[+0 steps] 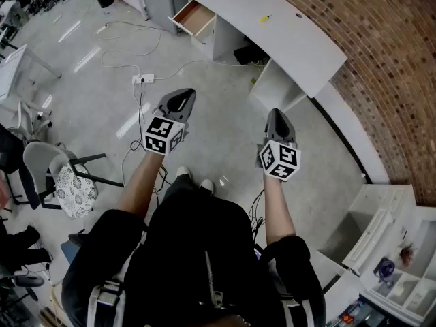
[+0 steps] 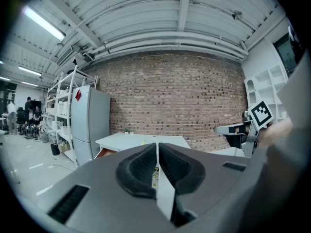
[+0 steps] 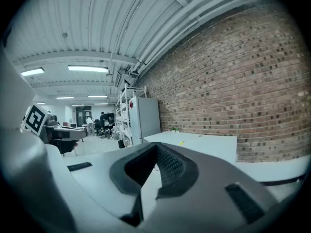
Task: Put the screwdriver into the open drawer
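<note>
Head view | left tool [image 1: 181, 99], right tool [image 1: 276, 116] closed | screwdriver [image 1: 264, 18] on desk [image 1: 303, 46]

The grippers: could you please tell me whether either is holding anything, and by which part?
Nothing is held: the left gripper and right gripper are shut and empty; the screwdriver lies on the desk.
</note>
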The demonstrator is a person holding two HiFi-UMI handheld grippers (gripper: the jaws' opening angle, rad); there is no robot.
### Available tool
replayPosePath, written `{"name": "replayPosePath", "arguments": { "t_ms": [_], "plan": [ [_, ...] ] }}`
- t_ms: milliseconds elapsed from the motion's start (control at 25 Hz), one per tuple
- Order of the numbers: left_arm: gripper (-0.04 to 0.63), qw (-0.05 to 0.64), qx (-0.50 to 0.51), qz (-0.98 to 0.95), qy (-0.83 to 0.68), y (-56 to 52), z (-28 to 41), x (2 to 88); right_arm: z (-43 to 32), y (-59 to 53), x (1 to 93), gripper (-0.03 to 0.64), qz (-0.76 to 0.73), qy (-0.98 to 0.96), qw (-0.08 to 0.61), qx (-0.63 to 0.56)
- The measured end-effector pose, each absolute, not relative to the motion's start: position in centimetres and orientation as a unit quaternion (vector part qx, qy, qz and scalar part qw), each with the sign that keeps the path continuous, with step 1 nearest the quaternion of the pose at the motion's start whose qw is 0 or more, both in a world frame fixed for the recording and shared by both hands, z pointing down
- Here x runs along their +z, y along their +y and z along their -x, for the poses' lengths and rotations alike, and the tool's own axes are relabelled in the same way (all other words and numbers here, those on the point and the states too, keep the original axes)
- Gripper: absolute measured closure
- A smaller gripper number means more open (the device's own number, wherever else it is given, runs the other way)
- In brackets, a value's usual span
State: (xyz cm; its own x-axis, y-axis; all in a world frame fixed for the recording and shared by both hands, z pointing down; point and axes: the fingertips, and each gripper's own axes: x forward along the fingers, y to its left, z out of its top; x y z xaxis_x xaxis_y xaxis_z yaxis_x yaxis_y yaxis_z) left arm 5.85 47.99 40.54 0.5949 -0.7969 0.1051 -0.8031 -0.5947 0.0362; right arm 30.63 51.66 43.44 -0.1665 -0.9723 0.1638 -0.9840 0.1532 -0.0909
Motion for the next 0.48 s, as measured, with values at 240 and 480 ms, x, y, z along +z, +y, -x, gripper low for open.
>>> {"name": "replayPosePath", "arguments": {
  "t_ms": [240,480],
  "plan": [
    [0.561,0.041,0.038,-0.890,-0.452,48.4,-5.1,40.6,-29.9,52.0,43.2,0.611,-0.640,-0.763,0.023,0.084],
    [0.561,0.046,0.041,-0.889,-0.454,48.7,-4.7,41.1,-29.3,52.4,43.3,0.543,-0.635,-0.768,0.027,0.082]
  ]
}}
